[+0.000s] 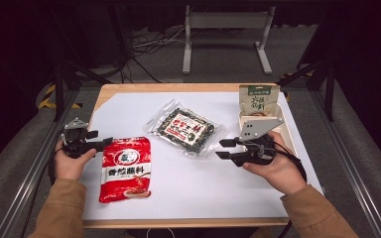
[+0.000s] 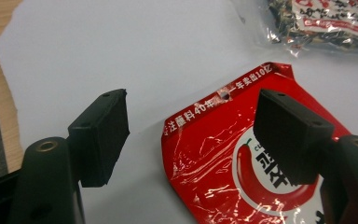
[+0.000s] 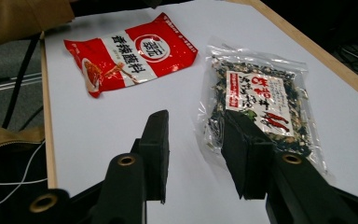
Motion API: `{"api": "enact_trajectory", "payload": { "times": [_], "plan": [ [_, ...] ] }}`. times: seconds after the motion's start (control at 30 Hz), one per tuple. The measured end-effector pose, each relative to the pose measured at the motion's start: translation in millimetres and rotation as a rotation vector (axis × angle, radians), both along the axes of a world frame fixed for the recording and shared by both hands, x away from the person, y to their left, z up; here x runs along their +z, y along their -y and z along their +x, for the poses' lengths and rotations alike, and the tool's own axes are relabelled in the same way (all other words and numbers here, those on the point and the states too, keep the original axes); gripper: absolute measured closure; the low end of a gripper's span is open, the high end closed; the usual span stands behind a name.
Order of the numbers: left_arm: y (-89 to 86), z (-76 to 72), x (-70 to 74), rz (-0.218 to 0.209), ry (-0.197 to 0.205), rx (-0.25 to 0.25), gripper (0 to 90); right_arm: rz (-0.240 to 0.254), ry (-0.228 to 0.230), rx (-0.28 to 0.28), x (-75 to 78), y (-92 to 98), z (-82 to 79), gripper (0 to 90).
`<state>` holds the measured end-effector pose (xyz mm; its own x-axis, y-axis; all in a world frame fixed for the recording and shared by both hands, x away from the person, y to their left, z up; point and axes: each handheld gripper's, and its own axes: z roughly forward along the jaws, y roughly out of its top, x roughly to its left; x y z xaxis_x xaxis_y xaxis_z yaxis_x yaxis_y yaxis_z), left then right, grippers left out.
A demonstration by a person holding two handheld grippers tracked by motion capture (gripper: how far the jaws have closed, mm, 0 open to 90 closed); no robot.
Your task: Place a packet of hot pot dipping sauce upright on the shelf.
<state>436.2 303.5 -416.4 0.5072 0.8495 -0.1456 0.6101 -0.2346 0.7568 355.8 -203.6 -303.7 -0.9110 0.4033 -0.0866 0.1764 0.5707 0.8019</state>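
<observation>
Two grippers sit low over the counter, each aimed at its own packet. Nearest the person, the left gripper hovers at the top-left corner of the red packet, which lies flat with its long axis running from 6 to 12 o'clock in the high view. From this gripper the packet spreads toward 4 o'clock. In the left gripper view the jaws stand apart and released: one black pad sits over bare white counter, the other over the red film, so the packet's left edge falls between them. Nothing is pinched yet, as far as I can judge.

Across the counter at 3 o'clock, the right gripper lies level, jaws pointing toward 9 o'clock and unclenched, with nothing between them. Its target seems to be the clear packet of dark dried bits, which lies skewed, its long axis running from 10 to 4 o'clock. The packet's near right corner is just beyond the jaw tips, at about 10 o'clock from them. In the right gripper view one jaw overlaps the packet's clear edge while the other stands over the white surface.

Farthest off, at 1 o'clock, a green pouch stands in a pale box, behind the right hand.

The left hand is nearer the red packet, the right nearer the clear one.
</observation>
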Motion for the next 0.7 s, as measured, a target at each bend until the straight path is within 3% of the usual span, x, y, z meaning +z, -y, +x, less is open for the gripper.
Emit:
{"api": "enact_trajectory", "payload": {
  "times": [0.2, 0.7],
  "plan": [
    [1.6, 7.2, -10.6, 0.026, -0.035, 0.011, 27.1, 0.015, -0.008, 0.012, -5.7, -5.0, -2.3, 60.7],
    [-2.2, 15.1, -27.2, 0.008, -0.095, 0.001, 27.8, 0.045, -0.009, 0.081, -26.2, -17.5, -17.5, 58.9]
  ]
}}
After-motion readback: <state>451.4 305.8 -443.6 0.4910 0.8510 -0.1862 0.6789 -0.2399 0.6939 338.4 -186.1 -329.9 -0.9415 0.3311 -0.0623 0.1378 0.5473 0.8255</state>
